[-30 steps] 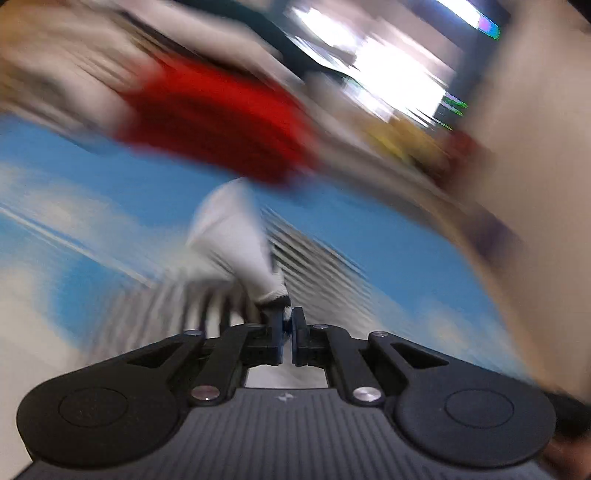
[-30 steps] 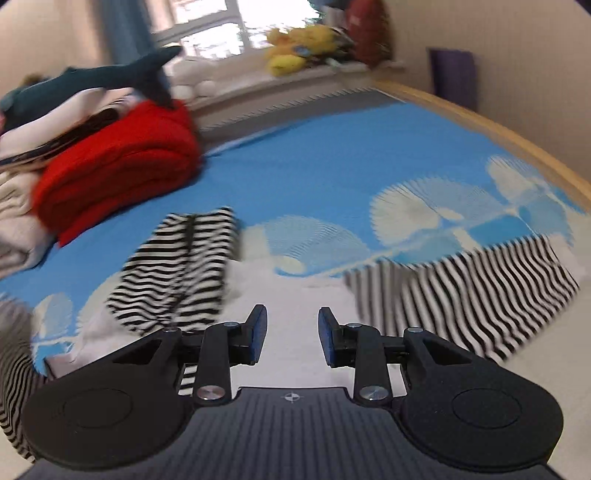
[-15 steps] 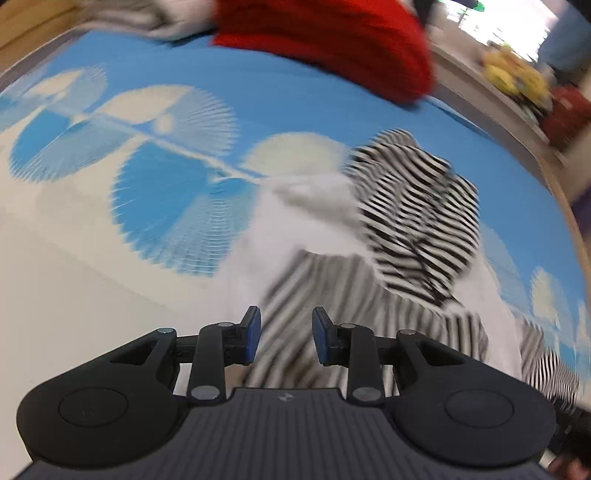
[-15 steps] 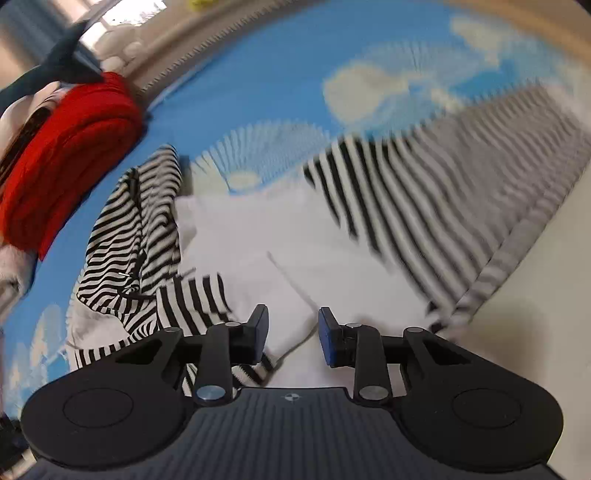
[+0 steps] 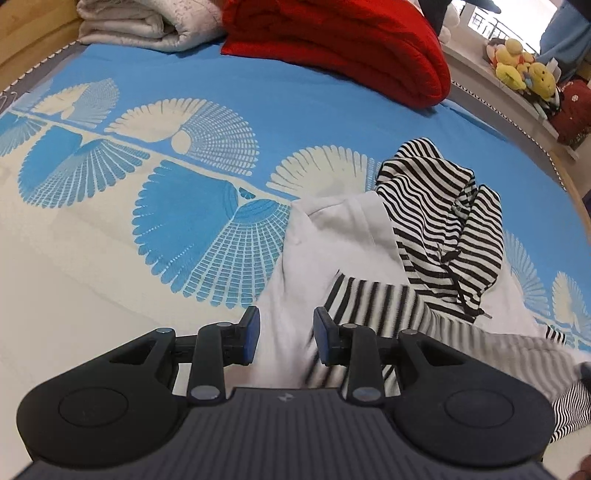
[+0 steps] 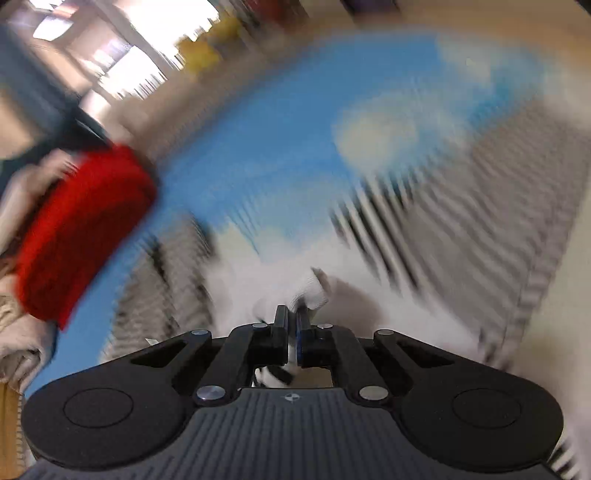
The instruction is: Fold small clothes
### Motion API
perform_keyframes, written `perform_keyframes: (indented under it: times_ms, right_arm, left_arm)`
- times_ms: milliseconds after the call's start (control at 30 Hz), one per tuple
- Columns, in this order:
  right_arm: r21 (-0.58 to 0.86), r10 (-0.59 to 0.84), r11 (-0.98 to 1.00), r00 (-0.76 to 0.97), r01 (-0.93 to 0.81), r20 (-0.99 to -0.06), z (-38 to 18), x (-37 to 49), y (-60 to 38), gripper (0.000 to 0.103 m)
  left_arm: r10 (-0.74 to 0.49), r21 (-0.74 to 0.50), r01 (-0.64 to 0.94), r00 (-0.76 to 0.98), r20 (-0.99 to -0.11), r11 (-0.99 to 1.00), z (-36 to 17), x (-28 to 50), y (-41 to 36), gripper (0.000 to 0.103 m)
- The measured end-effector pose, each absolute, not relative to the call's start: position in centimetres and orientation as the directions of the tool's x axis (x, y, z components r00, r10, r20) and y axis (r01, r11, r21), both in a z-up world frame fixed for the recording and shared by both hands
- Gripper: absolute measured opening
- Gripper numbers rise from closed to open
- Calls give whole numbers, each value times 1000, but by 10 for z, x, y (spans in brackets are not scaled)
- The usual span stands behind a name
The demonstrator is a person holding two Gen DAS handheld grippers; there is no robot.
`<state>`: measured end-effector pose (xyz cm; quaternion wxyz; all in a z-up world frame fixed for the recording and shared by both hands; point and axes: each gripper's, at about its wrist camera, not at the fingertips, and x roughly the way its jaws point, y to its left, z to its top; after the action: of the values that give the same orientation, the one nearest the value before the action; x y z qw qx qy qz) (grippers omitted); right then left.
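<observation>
The striped hoodie (image 5: 439, 225) lies crumpled on the bedspread (image 5: 155, 206), directly ahead of the left gripper (image 5: 284, 334), whose fingers are parted above white fabric. The right gripper (image 6: 291, 328) is clamped on a white fold of it; that view is blurred. A red blanket (image 5: 351, 48) lies far behind.

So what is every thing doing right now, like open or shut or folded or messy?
left gripper: open, holding nothing, above the white cloth.
right gripper: shut on a pinch of white cloth.
striped hoodie: crumpled, not folded, lying on the bed.
red blanket: folded, at the far end.
white quilt: folded, beside the red blanket.
bedsheet: spread flat.
</observation>
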<state>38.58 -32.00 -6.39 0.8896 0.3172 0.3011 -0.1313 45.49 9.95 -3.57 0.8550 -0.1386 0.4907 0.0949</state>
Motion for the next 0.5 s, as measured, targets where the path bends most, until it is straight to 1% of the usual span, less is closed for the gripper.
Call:
perform_keyframes:
  times_ms: [33,67,133,167,200,233,300,367,400,433,467,500]
  right_arm:
    - [469,-79,771,796,430,-600,-54,378,-320,3]
    - [436,-114,775,779,458,-616,-53,371,-323,3]
    - [363,-125,771,685,523,-718,-73,373,-330,4]
    - [326,-93,760,591,562,-801,-93,377,-337,5]
    - [306,-76,730,517,612,-852,-109,375,-344,7]
    - [289,-91,699,483,654,-871,-116,371,-350,9]
    - [265,-155,698,502,665,-851,-107,366,-351,9]
    - [307,-165,733,596,607,-786,-90,366,-347,9]
    - [345,-130,755,643,558,-754,-84,369,-344,11]
    - [381,-74,769,663,513,-745,-84,374,-342,13]
    - [415,8,776,650,475,-760,-93,381,-342,16]
    - [421,54,774,613,473,-788,-102,387,-343,18]
  left_arm:
    - [19,-147,-292,498,-867,945,-37,455,99,35]
    - [10,-149,-283,492,-871,947,-39,455,98,35]
    - [-14,-161,-270,476,-879,949,-45,455,95,35]
    - [-22,-163,-265,466,-885,950,-48,455,93,35]
    - [-25,-159,-257,456,-889,953,-51,455,90,35]
    - [-27,-154,-249,449,-893,956,-55,454,87,35]
    - [-49,-162,-230,432,-900,960,-61,453,79,35]
    - [-95,-195,-209,410,-907,958,-68,451,72,35]
    - [-122,-214,-197,396,-910,957,-74,449,68,35]
    - [-146,-230,-188,375,-915,955,-81,447,66,35]
    - [-159,-233,-187,345,-925,954,-90,445,64,35]
    - [-157,-223,-190,309,-938,956,-100,444,64,35]
